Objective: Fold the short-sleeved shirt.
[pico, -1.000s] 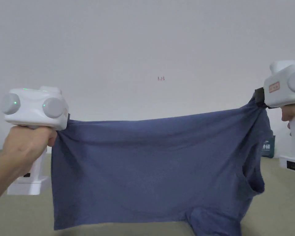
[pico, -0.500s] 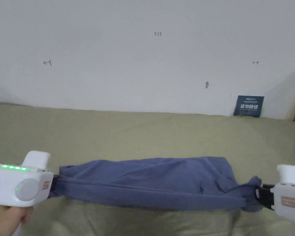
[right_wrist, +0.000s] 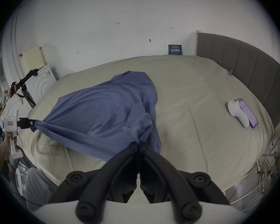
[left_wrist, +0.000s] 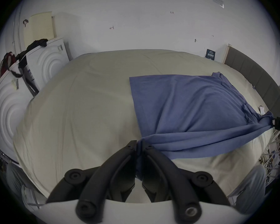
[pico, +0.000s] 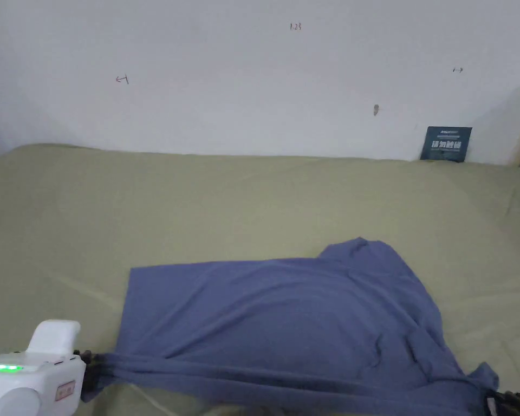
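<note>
Open olive bed [pico: 253,206] stretches bare to the left of and behind the blue shirt [pico: 286,319], leaving wide passage there. To the right, a white device with a phone [right_wrist: 240,112] lies on the sheet, and a grey headboard [right_wrist: 249,62] blocks that side.

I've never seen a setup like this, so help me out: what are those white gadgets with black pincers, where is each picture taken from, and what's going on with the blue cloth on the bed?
A person holds a handheld gripper in each hand; no robot arm is involved. One picture comes from a camera on the person's head, the other two from cameras riding on each gripper. The left gripper and the right gripper are each clamped on a bunched near corner of the blue short-sleeved shirt, stretching its near edge taut between them. The rest of the shirt lies spread on the green-beige bed sheet. A phone and a white device lie farther right on the bed.
</note>
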`<state>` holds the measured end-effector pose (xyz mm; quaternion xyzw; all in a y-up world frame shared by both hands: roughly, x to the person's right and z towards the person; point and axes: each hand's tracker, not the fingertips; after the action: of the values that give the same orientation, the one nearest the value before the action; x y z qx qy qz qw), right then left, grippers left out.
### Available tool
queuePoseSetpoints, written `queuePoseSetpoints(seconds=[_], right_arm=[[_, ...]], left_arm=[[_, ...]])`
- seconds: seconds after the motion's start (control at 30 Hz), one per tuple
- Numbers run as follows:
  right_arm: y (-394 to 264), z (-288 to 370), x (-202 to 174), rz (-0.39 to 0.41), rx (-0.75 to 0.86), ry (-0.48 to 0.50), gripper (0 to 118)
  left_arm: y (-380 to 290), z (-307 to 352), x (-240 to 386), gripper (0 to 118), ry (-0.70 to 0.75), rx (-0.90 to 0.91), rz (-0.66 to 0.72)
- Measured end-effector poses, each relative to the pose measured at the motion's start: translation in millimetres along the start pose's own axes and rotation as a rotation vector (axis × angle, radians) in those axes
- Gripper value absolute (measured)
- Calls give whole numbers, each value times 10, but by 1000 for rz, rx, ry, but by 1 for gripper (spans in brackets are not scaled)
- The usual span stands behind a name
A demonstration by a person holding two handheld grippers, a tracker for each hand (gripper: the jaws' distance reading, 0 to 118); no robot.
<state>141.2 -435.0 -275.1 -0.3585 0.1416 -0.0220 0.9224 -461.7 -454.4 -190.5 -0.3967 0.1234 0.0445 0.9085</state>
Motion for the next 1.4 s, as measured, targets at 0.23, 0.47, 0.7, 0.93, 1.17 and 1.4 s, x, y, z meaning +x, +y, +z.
queuePoseSetpoints(seconds=[0.23,0.47,0.7,0.93,1.17,1.4], right_arm=[[-255,102,11,-4,-28,12,2],[-292,-44,72,-63,-66,0,68],[-261,241,-145,-46,12,-16,113],[-318,633,-513,12,196,-75,2],[-550,679,-558,5,199,-53,2],[-600,597,-448,-5,154,-67,2]], left_arm=[[-312,223,-79,5,-26,-10,14],[-461,202,-81,98,-54,-33,-3],[-407,828,-27,114,55,87,79],[-551,1352,199,0,73,191,171],[-882,1270,212,0,74,113,224],[-802,1033,81,0,52,56,218]])
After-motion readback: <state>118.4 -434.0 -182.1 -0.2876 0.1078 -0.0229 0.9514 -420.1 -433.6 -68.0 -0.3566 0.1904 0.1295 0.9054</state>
